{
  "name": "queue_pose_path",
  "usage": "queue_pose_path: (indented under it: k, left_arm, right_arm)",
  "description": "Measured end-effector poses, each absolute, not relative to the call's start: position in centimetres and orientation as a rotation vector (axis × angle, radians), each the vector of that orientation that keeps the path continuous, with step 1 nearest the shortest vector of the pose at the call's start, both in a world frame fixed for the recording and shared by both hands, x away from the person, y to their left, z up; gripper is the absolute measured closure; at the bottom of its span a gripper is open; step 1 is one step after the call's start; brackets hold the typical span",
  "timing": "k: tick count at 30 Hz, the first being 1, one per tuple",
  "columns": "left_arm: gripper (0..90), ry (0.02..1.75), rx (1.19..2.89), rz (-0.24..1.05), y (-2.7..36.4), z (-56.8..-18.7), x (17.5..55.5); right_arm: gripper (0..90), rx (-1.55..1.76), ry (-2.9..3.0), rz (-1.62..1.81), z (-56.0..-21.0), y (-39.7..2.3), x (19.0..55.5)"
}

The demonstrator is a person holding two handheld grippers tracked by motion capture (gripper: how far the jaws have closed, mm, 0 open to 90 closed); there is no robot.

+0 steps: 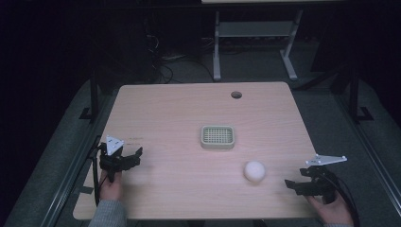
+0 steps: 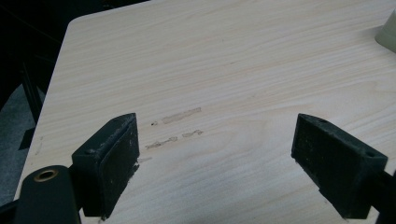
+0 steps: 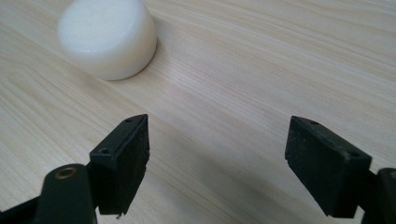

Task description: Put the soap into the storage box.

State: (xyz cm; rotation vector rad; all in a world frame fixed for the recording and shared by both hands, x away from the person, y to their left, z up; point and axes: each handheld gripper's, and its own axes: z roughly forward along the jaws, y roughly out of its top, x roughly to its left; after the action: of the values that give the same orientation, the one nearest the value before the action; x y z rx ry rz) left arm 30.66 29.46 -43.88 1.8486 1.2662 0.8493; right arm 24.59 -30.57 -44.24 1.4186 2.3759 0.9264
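Nearest the camera in the high view, two hands come in at the bottom edge, each holding a set of tongs over the pale wooden desk (image 1: 189, 109). At lower left the left tongs (image 1: 135, 158) rest low over the desk with their jaws apart and nothing between them. At lower right the right tongs (image 1: 292, 183) point toward the middle of the frame, jaws also apart and empty. Just to the left of them, near but not touching, lies a white round puck (image 1: 254, 170). Above and left of the puck, around the centre of the frame, sits a small green basket (image 1: 217, 137) with a gridded bottom. A round cable hole (image 1: 236, 95) shows near the desk's far edge.

From the left gripper view, the left tongs (image 2: 215, 149) stand wide open over bare wood marked by a few faint scuffs (image 2: 175, 126); a corner of the basket (image 2: 387, 30) shows at the upper right edge.

From the right gripper view, the right tongs (image 3: 217, 158) gape wide over the desk, with the puck (image 3: 107, 37) in the upper left of the frame, ahead of the left jaw and clear of it.
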Motion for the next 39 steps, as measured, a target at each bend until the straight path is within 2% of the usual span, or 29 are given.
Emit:
queue_pose_path:
  k: [10, 39]
  left_arm:
    - [14.8, 1.27, 1.842, 0.849, 29.4, -43.9, 30.6]
    - [14.8, 1.268, 1.829, 0.856, 29.6, -43.7, 30.6]
  right_arm:
    - [20.6, 1.397, 2.414, 0.903, -44.0, -29.9, 24.7]
    - [20.0, 1.212, 2.584, 0.778, -39.8, -25.8, 27.1]
